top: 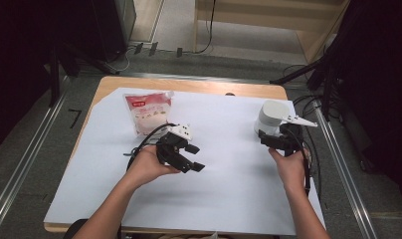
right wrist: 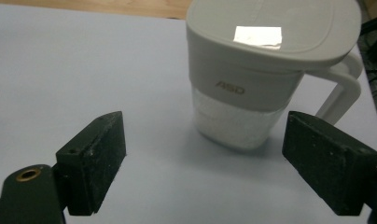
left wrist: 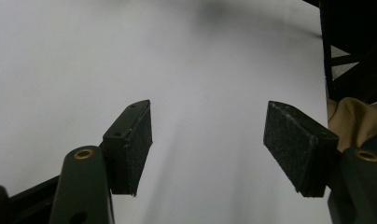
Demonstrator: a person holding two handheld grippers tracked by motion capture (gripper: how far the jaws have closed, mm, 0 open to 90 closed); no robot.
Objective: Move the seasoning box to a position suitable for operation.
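right gripper (top: 280, 138) is lined up on the lidded jug (top: 269, 117) near the right edge of the desk (top: 229, 199), toward the far right corner. in the right gripper view the jug (right wrist: 266, 74) stands upright just ahead of the jaws, lid shut, handle (right wrist: 343, 88) sticking out to its right, something white and grainy in the clear lower part. the jaws are spread wide with nothing between them, and they stand apart from the jug, so no grasp yet.

over on the other side, the left gripper (top: 189, 157) hangs over the middle of the desk, jaws also wide apart and empty; the left gripper view has just bare white sheet (left wrist: 177, 70) between the pads (left wrist: 135, 144). the pouch (top: 148, 112) with the red label lies near the far left corner, apart from both grippers and untouched, top apparently unopened though that is too small to be sure.

my read: this is early going. the approach to the jug looks nearly done, but closing on it, handling the lid and fetching the pouch are all left to do.
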